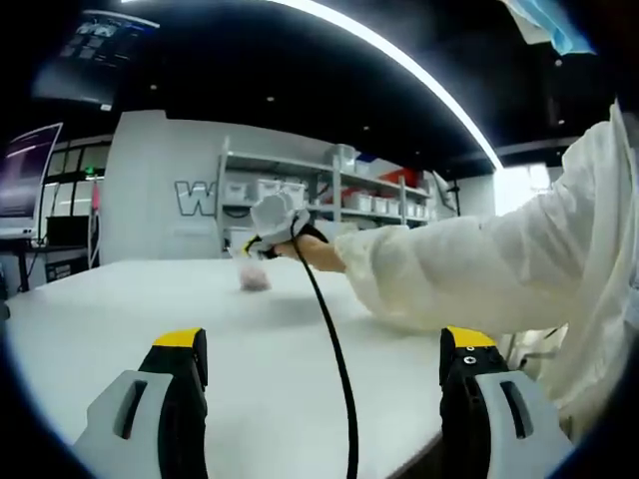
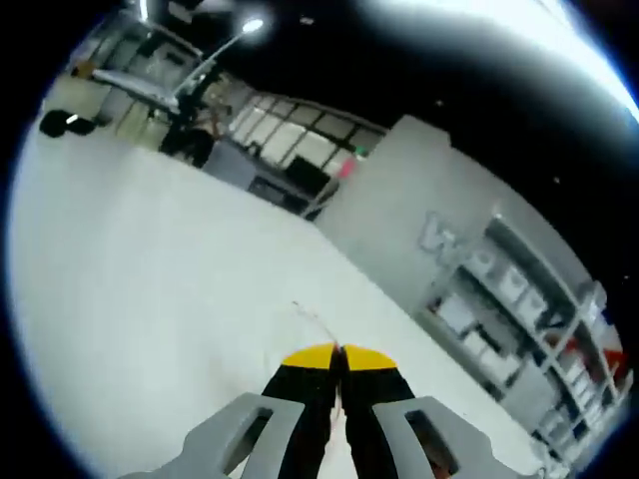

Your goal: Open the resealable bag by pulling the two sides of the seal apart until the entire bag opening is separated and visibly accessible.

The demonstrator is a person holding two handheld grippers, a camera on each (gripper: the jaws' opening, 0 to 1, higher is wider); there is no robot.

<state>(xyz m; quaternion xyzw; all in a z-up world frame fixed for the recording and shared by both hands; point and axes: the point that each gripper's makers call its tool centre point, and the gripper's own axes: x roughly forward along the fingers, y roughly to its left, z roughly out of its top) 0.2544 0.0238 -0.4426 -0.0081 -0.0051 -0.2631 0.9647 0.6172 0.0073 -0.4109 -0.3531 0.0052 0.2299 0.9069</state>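
- We look along our left gripper (image 1: 324, 364), whose black jaws with yellow tips stand wide apart, released and gripping nothing, low above a smooth white table (image 1: 150, 299).
- Far across that table, a person's arm in a loose white sleeve (image 1: 469, 259) reaches out, a gloved hand (image 1: 280, 222) working the other gripper, with a black cable (image 1: 334, 359) trailing back toward us.
- Just below that hand sits the resealable bag (image 1: 255, 277), a small, pale, pinkish, crumpled-looking shape on the tabletop; it is too far to make out its seal.
- In the right gripper view, our right gripper (image 2: 337, 357) has its yellow-tipped jaws pressed together, and a thin clear edge of plastic pokes out beyond the tips, so we judge it is clenched on one side of the bag's opening.
- We judge the left gripper hangs back open because it has yet to come in and take the opposite side of the seal.
- Grey shelving (image 1: 329, 195) with pale storage boxes lines the back wall.
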